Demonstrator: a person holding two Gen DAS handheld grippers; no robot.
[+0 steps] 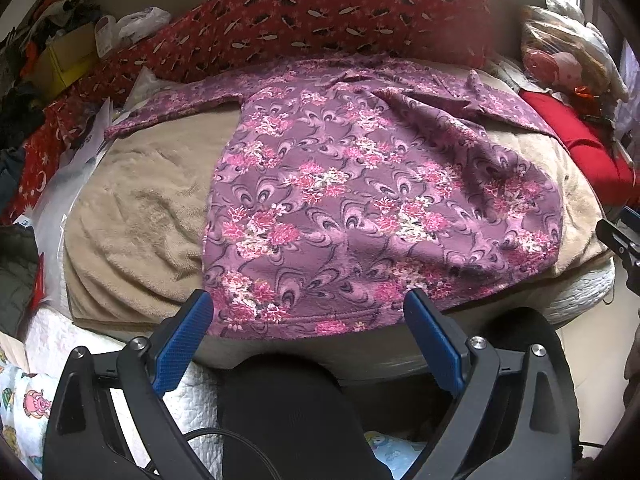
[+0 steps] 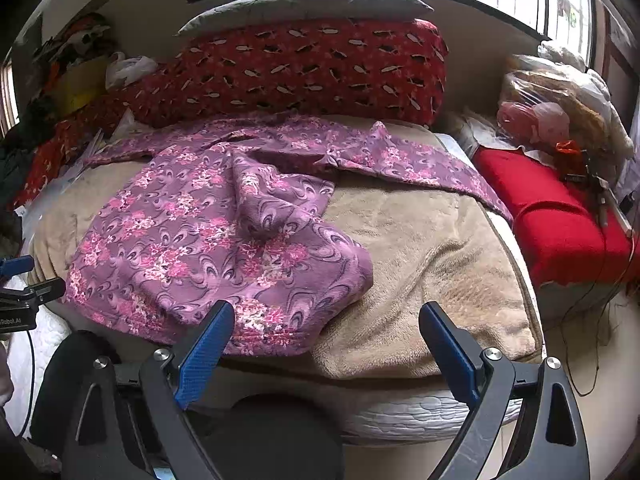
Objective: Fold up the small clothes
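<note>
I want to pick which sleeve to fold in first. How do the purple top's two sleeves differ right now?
The left sleeve lies stretched out straight toward the red patterned fabric, fairly smooth. The right sleeve runs diagonally toward the red cushion, and has a bunched fold where it meets the body. The body beside the right sleeve is rumpled; beside the left sleeve it lies flatter. Both sleeves rest on the beige blanket, spread outward, ungripped.
</note>
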